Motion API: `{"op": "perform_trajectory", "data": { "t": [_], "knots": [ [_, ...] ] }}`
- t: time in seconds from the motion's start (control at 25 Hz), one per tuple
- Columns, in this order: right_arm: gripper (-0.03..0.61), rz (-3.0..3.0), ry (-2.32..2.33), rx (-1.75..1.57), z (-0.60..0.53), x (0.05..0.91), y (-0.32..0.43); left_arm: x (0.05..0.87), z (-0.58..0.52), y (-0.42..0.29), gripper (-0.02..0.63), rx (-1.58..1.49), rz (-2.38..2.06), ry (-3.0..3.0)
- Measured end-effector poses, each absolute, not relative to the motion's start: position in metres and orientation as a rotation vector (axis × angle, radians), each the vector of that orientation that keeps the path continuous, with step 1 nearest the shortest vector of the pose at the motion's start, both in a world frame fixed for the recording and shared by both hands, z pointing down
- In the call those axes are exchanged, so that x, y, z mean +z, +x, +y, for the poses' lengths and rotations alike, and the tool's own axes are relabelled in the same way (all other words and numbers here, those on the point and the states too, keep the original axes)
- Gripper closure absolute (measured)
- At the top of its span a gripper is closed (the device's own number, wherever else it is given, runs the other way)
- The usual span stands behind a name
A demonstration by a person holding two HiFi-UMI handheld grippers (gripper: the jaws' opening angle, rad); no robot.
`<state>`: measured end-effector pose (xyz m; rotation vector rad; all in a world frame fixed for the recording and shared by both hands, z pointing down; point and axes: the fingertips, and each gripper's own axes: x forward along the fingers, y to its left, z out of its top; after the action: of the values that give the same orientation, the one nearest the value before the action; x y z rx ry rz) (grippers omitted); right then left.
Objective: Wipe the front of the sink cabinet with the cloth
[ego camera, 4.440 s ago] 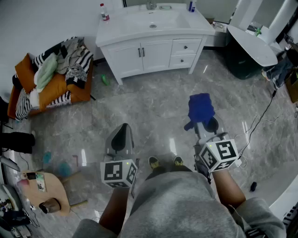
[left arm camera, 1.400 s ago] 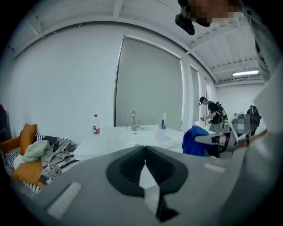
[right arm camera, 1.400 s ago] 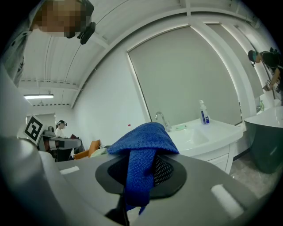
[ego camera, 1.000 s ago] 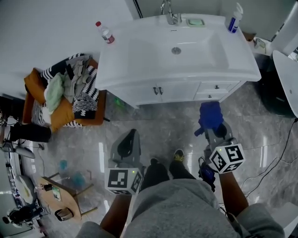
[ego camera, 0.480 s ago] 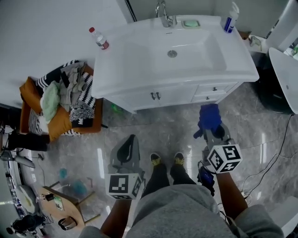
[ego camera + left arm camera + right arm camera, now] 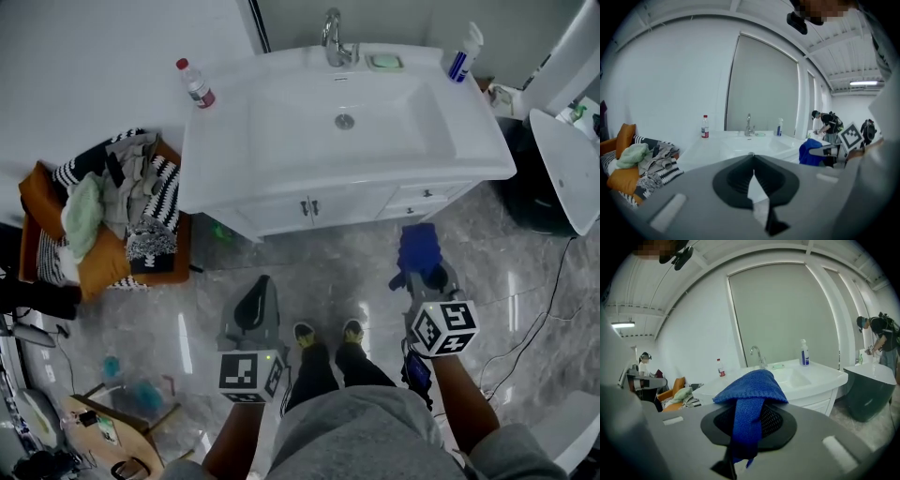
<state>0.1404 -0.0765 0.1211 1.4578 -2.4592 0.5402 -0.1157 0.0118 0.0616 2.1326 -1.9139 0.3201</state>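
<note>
1 cloth (image 6: 418, 246) clamped in right gripper (image 6: 425, 275), covering its jaw tips; left gripper (image 6: 257, 292) closed, empty. Sink (image 6: 234, 127) top hides most of cabinet (image 6: 277, 212) front.

**Layout at the sink cabinet**

The sink cabinet (image 6: 347, 204) stands ahead, against the wall. On its worktop (image 6: 234, 131), a bottle (image 6: 195, 82) stands at the left rear. The faucet (image 6: 333, 39) is behind the basin (image 6: 356, 117), and the spray bottle (image 6: 459, 54) is at the right rear. A chair heaped with clothes (image 6: 108, 220) sits left of the cabinet. The left gripper (image 6: 258, 283) and right gripper (image 6: 433, 278) are over the floor (image 6: 342, 262), apart from the cabinet front. The cloth (image 6: 418, 246) is in the right jaws.
</note>
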Motion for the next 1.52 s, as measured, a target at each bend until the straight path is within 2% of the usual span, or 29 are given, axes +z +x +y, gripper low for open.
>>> {"op": "perform_trajectory", "data": {
  "t": [0.56,0.8,1.2,1.52],
  "knots": [
    [0.503,-2.323,1.511,0.428,-0.133,0.193,0.112,0.159,-0.017,-0.174,0.603,0.239,-1.855,2.085],
    [0.503,-2.272,1.538,0.407,-0.163,0.265,0.125,0.24,-0.037,-0.18,0.603,0.35,-1.862,2.059],
    [0.502,-2.259,1.697,0.327,-0.234,0.384,0.137,0.386,-0.084,-0.178,0.603,0.305,-1.912,2.045],
    [0.502,-2.295,1.885,0.047,-0.268,0.427,0.146,0.512,-0.13,-0.186,0.603,0.24,-1.98,2.172]
  ]
}}
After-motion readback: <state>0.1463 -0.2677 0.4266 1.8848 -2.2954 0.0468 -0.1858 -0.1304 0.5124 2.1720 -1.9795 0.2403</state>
